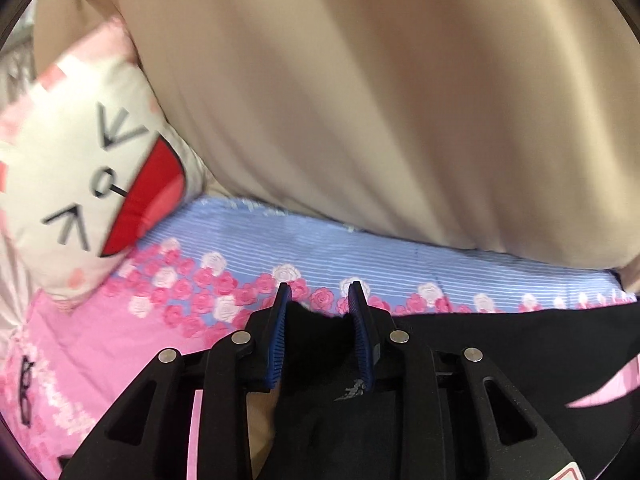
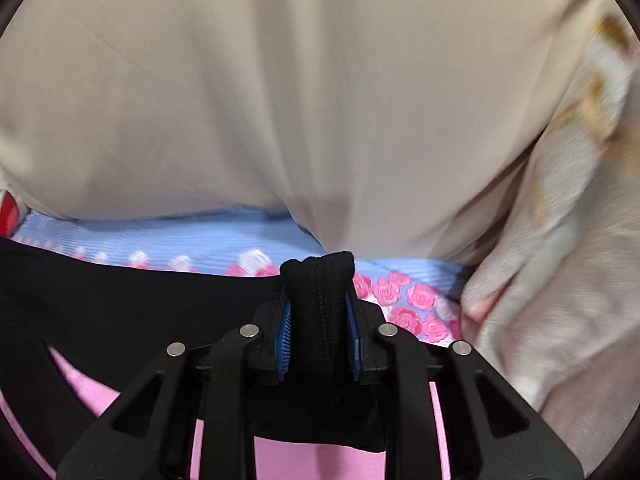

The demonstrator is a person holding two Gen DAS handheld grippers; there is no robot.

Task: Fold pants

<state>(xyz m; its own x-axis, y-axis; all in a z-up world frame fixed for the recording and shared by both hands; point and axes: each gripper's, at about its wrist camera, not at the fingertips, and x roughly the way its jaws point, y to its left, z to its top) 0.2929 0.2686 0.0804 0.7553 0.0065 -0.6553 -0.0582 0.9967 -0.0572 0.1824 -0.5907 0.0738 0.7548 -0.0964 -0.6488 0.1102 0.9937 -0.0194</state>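
While the pants [image 1: 500,344] are viewed from the left wrist, the left tongs [image 1: 320,292] are seen nearly closed, with a bunched corner of black cloth caught between the blue pads [image 1: 280,332]. From that grip a taut black edge is stretched away to the right of the picture, above the bed sheet [image 1: 360,252], and more cloth is hung below the tongs. A cat-face pillow [image 1: 80,184] is seen at the left and a beige curtain [image 1: 360,100] behind. From the right wrist, the right tongs [image 2: 318,276] are seen just as narrowly closed, clamped on a thick stitched fold of the pants [image 2: 120,300], which is poked out past the fingertips. Here the black edge is run off to the left of the picture, and a pale blanket [image 2: 560,260] is heaped at the right. The held edge is therefore judged to be spanned between the two tongs, its long axis lying from one hand to the other, with neither hand nearer. The rest of the garment is hung below that line, over the sheet; its lower end is not shown. The coming fold is judged to depend on both hands being carried together, so the edge is kept level.
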